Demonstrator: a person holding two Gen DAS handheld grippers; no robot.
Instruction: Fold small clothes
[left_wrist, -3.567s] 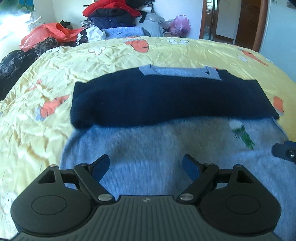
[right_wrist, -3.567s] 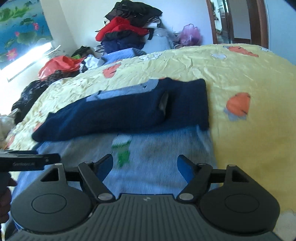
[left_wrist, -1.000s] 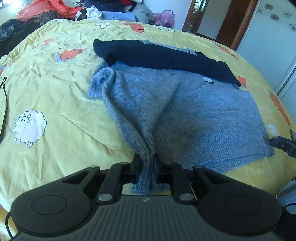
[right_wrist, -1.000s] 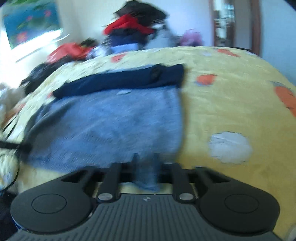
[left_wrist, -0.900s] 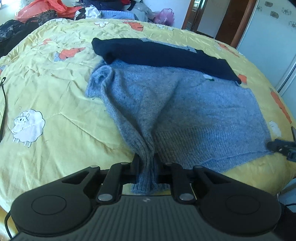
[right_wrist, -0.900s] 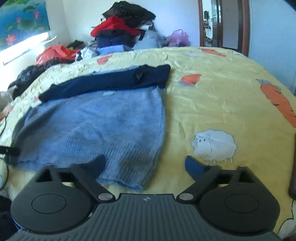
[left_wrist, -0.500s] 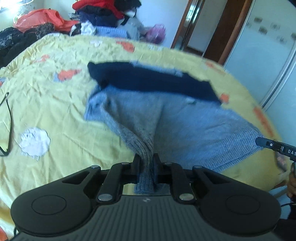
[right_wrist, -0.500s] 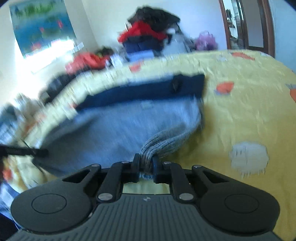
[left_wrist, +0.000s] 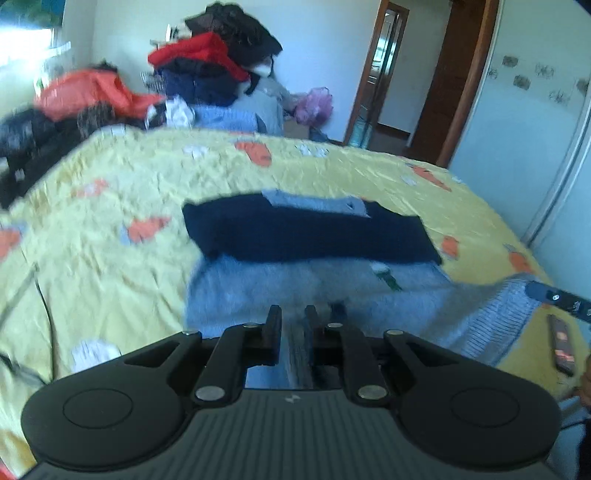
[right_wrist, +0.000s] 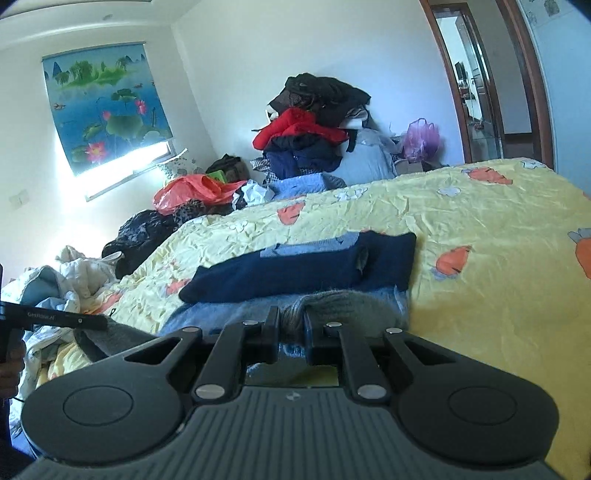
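Gripping sweater hem (left_wrist: 491, 314) — left gripper (left_wrist: 292, 325), right gripper (right_wrist: 291, 325).

A bed (left_wrist: 110, 192) is filling both views, covered by a wrinkled yellow sheet (right_wrist: 498, 229) printed with orange carrots and white sheep. A grey-blue sweater (left_wrist: 258, 291) is lying on the sheet, its far part folded over with dark navy sleeves (left_wrist: 306, 232) lying across it. Near the bed's right edge a dark phone (left_wrist: 561, 343) is lying flat. A thin black cord (left_wrist: 44, 299) is trailing across the left side.
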